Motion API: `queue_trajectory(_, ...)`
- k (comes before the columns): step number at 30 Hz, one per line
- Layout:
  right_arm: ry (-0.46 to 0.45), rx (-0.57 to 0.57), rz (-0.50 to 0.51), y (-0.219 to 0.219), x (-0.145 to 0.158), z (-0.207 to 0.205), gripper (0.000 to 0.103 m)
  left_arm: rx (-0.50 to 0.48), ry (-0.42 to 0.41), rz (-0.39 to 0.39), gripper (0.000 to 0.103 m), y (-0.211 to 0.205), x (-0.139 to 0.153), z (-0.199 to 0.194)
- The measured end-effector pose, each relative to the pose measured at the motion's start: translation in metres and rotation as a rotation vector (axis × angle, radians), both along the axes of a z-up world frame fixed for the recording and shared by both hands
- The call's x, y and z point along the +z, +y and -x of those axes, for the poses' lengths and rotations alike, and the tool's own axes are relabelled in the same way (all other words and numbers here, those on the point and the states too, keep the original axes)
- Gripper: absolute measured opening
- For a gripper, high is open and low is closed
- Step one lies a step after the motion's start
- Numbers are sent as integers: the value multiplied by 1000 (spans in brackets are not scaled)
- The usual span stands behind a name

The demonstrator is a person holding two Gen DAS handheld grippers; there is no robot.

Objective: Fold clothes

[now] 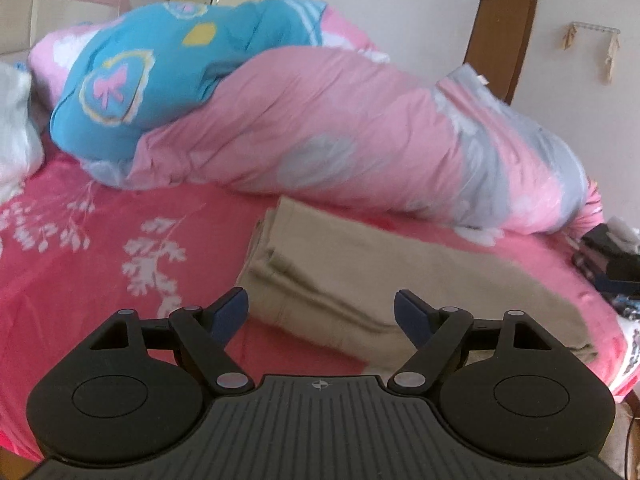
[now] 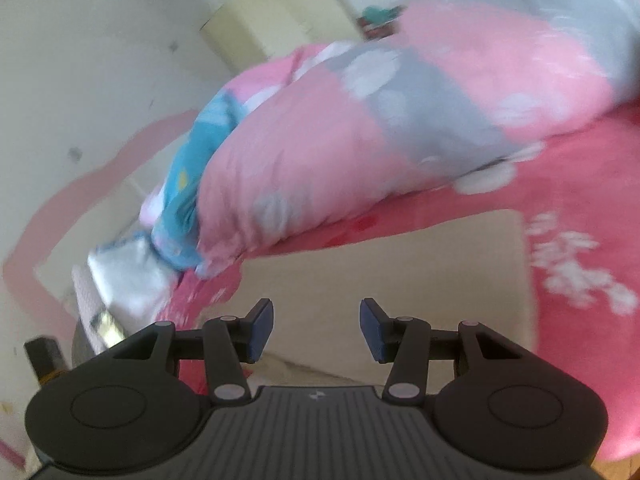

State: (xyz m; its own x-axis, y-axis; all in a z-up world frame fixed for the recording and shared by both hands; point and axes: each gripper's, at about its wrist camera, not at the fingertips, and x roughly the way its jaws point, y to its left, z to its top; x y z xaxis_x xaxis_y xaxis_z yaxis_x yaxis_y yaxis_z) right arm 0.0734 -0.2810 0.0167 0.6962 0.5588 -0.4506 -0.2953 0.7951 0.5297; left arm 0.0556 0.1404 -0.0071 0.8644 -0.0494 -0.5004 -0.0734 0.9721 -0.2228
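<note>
Right now I have both grippers above the bed, neither holding anything. My left gripper [image 1: 320,316] has its jaws wide apart over the near edge of the folded tan garment [image 1: 400,280], which lies flat on the pink floral sheet [image 1: 100,248]. My right gripper [image 2: 317,330] stands partly apart, empty, above the same cloth. Behind it the pink and grey duvet [image 1: 360,128] is heaped, a blue cartoon blanket [image 1: 160,68] bunched against it
</note>
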Motion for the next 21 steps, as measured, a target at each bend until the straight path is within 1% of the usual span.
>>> queue_trajectory(2, -10, 55, 65, 29, -3, -9, 51, 14, 2, -3, 77, 7, -7, -4)
queue_trajectory(3, -16, 80, 97, 43, -5, -12, 51, 21, -3, 1, 74, 11, -10, -5)
queue_trajectory(7, -49, 209, 221, 103, -16, -29, 51, 55, -12, 43, 64, 31, -19, -11)
queue_trajectory(8, -61, 255, 241, 118, -20, -31, 53, 63, -7, 54, 62, 36, -21, -13)
queue_trajectory(9, -74, 301, 263, 135, -24, -35, 58, 71, -2, 66, 61, 41, -24, -16)
queue_trajectory(10, -93, 345, 292, 154, -29, -38, 61, 77, 6, 79, 59, 46, -27, -19)
queue_trajectory(11, -116, 377, 328, 171, -34, -39, 64, 81, 14, 92, 58, 51, -29, -22)
queue_trajectory(14, -213, 433, 459, 219, -50, -41, 64, 72, 20, 145, 56, 64, -34, -29)
queue_trajectory(16, -283, 461, 550, 250, -60, -42, 64, 68, 21, 165, 53, 70, -37, -35)
queue_trajectory(19, -390, 472, 672, 283, -77, -46, 65, 66, 47, 176, 45, 75, -43, -44)
queue_trajectory(21, -434, 473, 742, 297, -86, -50, 65, 58, 61, 187, 41, 79, -49, -50)
